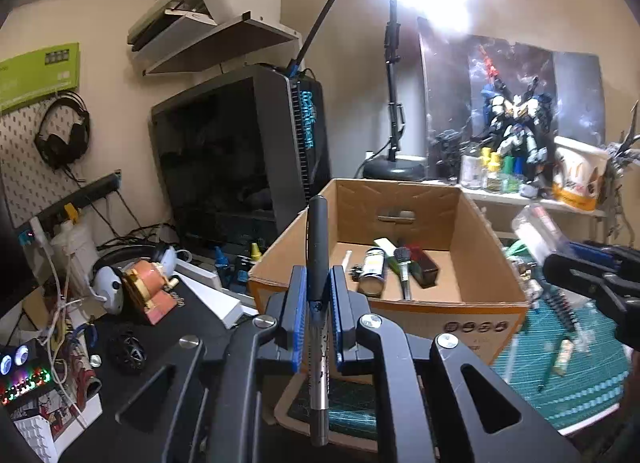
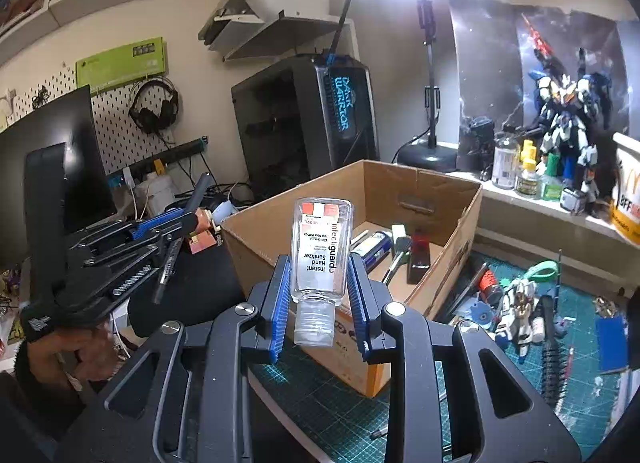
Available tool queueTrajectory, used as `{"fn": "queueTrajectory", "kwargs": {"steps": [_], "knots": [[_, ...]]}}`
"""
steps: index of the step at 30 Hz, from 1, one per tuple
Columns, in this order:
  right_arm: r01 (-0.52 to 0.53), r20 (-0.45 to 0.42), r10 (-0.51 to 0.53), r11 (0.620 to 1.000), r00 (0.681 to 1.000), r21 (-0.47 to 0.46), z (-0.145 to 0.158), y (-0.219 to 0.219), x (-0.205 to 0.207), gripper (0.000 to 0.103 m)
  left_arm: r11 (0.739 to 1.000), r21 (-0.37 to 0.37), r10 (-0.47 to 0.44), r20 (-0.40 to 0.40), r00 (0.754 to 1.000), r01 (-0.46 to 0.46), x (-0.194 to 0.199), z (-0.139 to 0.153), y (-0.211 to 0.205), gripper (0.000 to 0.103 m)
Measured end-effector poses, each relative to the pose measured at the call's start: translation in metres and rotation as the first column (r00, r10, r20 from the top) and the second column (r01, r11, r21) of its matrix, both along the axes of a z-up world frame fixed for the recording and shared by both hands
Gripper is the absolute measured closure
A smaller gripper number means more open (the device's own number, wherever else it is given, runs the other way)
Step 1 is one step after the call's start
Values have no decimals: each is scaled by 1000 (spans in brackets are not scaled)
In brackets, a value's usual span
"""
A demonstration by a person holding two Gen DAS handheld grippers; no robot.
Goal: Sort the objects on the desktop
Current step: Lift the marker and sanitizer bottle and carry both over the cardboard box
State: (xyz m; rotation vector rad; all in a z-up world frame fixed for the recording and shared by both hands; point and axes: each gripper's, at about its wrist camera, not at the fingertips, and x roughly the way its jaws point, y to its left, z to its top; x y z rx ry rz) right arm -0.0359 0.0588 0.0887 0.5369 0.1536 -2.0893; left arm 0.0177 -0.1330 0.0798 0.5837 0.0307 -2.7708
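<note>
My left gripper is shut on a black and silver marker pen that stands upright, just short of the near left wall of an open cardboard box. My right gripper is shut on a clear hand sanitizer bottle, held cap down in front of the same cardboard box. Inside the box lie a small can, a tool with a metal shaft and a dark red and black object. From the left wrist view the right gripper shows blurred at the right edge with the bottle.
A green cutting mat to the right of the box carries a small robot model, a brush and other loose bits. A black PC tower stands behind the box. A lamp base, bottles and a model figure sit on the back shelf. Cables and gadgets crowd the left side.
</note>
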Motion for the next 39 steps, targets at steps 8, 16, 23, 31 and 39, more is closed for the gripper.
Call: {"fn": "queueTrajectory", "kwargs": {"steps": [8, 16, 23, 31, 39], "knots": [[2, -59, -3, 1000, 998, -19, 26, 4, 2, 77, 1000, -17, -11, -51, 999, 10, 9, 27, 0, 92], [7, -147, -13, 999, 989, -43, 61, 7, 9, 77, 999, -49, -7, -111, 994, 2, 11, 60, -1, 92], [-16, -194, 1, 997, 981, -77, 93, 6, 12, 77, 997, -77, -6, -164, 987, -6, 12, 89, -2, 92], [-20, -238, 2, 997, 971, -76, 121, -8, 1, 77, 991, -131, -32, -186, 982, 7, -14, 117, 4, 92], [-32, -211, 24, 999, 977, -36, 127, -32, -33, 77, 989, -133, -68, -72, 995, 58, -79, 109, 0, 92]]}}
